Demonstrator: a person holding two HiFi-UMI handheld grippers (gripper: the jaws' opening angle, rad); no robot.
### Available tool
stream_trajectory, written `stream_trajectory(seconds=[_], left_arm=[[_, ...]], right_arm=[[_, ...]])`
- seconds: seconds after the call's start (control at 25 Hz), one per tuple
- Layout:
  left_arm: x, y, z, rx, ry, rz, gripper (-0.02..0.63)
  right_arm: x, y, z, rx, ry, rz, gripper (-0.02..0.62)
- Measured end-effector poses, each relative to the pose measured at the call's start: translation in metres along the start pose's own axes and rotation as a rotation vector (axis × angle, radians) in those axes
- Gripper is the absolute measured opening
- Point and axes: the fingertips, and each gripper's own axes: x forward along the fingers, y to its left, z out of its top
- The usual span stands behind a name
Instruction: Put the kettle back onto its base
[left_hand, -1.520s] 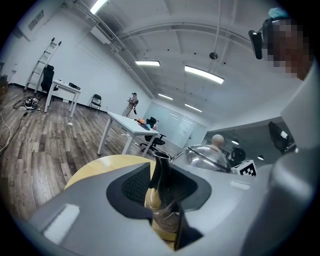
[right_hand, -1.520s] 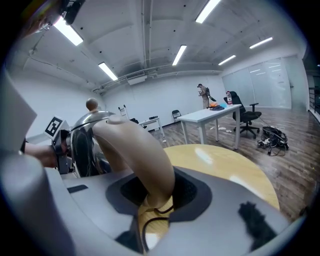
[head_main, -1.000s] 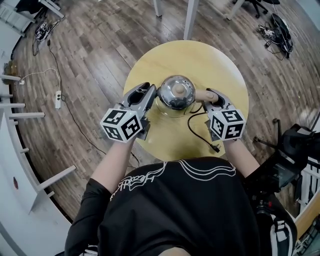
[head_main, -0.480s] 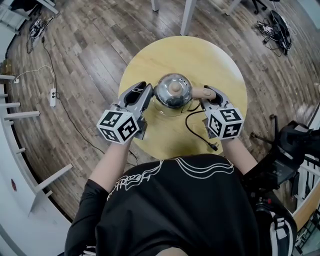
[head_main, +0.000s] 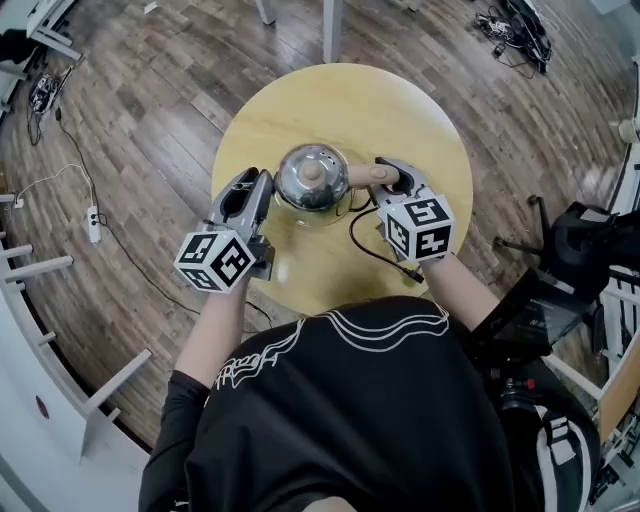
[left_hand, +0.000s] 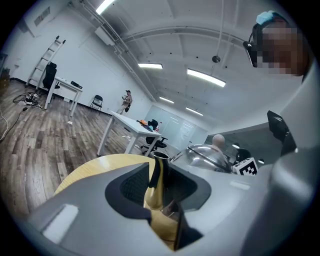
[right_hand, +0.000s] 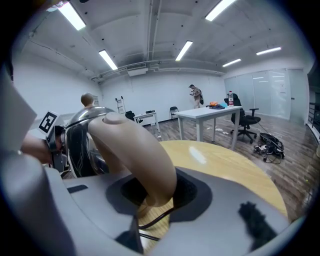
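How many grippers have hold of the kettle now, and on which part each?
2. The left gripper is closed on the thin spout, left of the kettle in the head view; the right gripper is closed on the beige handle, at its right.

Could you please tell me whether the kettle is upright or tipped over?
Upright: in the head view the kettle shows its lid knob centred, pointing straight up.

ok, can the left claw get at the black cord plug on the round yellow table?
Probably not directly. The left claw holds the thin spout of the shiny steel kettle; that kettle and the right claw, on its beige handle, sit between it and the black plug.
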Motion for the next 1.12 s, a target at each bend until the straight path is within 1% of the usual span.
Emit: stream_trajectory(seconds=[0.12,0.28,0.36,0.4,0.52,0.64,0.68,0.72,0.84,1.0,1.12], left_arm=[[0.0,0.002,0.001,-0.017,0.0,-0.001,0.093],[-0.001,0.007,0.001,-0.026,0.004,0.026,0.129],[-0.003,0.007,0.007,-0.018,-0.019,0.033,0.177],[-0.005,0.006,0.012,-0.008,-0.037,0.038,0.194],[-0.015,0.0,0.028,0.038,-0.091,0.062,0.218],[-0.029,-0.017,0.036,0.062,-0.117,0.042,0.219],[-0.033,-0.022,0.036,0.068,-0.117,0.034,0.238],[-0.039,-0.026,0.036,0.072,-0.118,0.029,0.249],[-0.061,-0.036,0.03,0.078,-0.124,0.025,0.249],[-0.09,-0.057,0.016,0.08,-0.108,-0.008,0.247],[-0.113,-0.082,0.002,0.091,-0.089,-0.055,0.245]], right_arm=[[0.0,0.001,0.0,0.012,-0.002,0.001,0.107],[-0.003,0.004,0.001,0.025,-0.015,0.023,0.107],[-0.007,0.004,0.003,0.023,-0.026,0.017,0.111],[-0.01,0.004,0.006,0.012,-0.039,0.006,0.126],[-0.021,0.007,0.012,-0.026,-0.066,-0.022,0.16],[-0.036,0.01,0.009,-0.062,-0.063,-0.053,0.17],[-0.042,0.012,0.007,-0.073,-0.065,-0.068,0.173],[-0.049,0.013,0.005,-0.076,-0.07,-0.083,0.175],[-0.069,0.019,0.001,-0.063,-0.08,-0.109,0.176],[-0.099,0.039,-0.002,-0.062,-0.105,-0.124,0.176],[-0.128,0.064,-0.007,-0.056,-0.131,-0.108,0.176]])
